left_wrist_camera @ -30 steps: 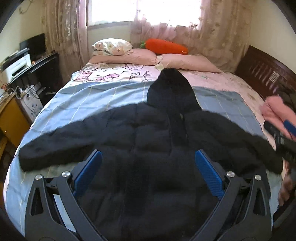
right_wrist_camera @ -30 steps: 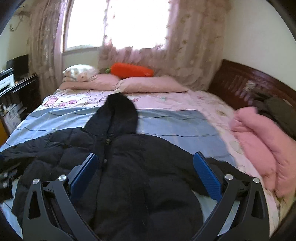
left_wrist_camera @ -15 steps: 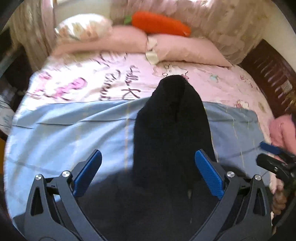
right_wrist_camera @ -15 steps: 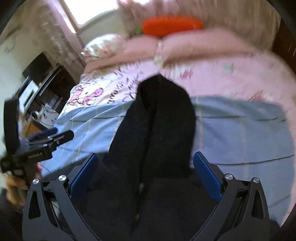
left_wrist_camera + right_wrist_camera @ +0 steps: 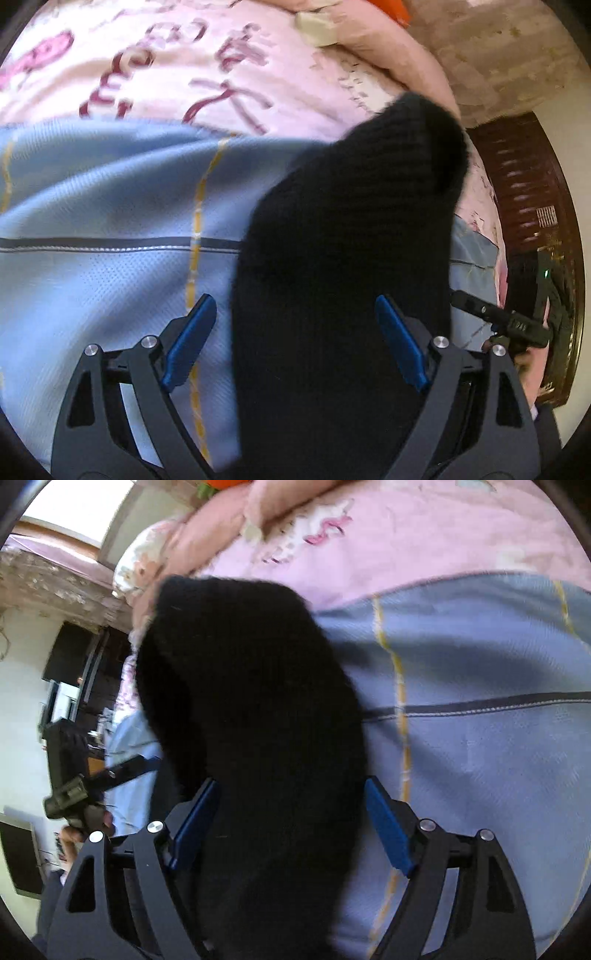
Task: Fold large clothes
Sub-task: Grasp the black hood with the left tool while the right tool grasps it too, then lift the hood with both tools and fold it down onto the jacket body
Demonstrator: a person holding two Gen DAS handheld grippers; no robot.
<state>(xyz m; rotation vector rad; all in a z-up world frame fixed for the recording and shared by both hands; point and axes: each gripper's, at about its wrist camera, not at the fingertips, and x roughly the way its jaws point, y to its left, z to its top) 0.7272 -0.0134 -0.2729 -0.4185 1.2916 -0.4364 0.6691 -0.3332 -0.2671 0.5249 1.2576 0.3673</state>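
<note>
Black jacket hood point(image 5: 347, 229) flat on blue bedsheet point(image 5: 110, 206), far end near pink pillows point(image 5: 391, 48), left gripper point(image 5: 291, 350) spread over hood, right gripper point(image 5: 288, 827) spread likewise, nothing pinched.

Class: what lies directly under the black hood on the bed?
The black hood rests on the blue sheet, its tip reaching the pink sheet. Whatever fabric lies directly beneath it is covered.
</note>
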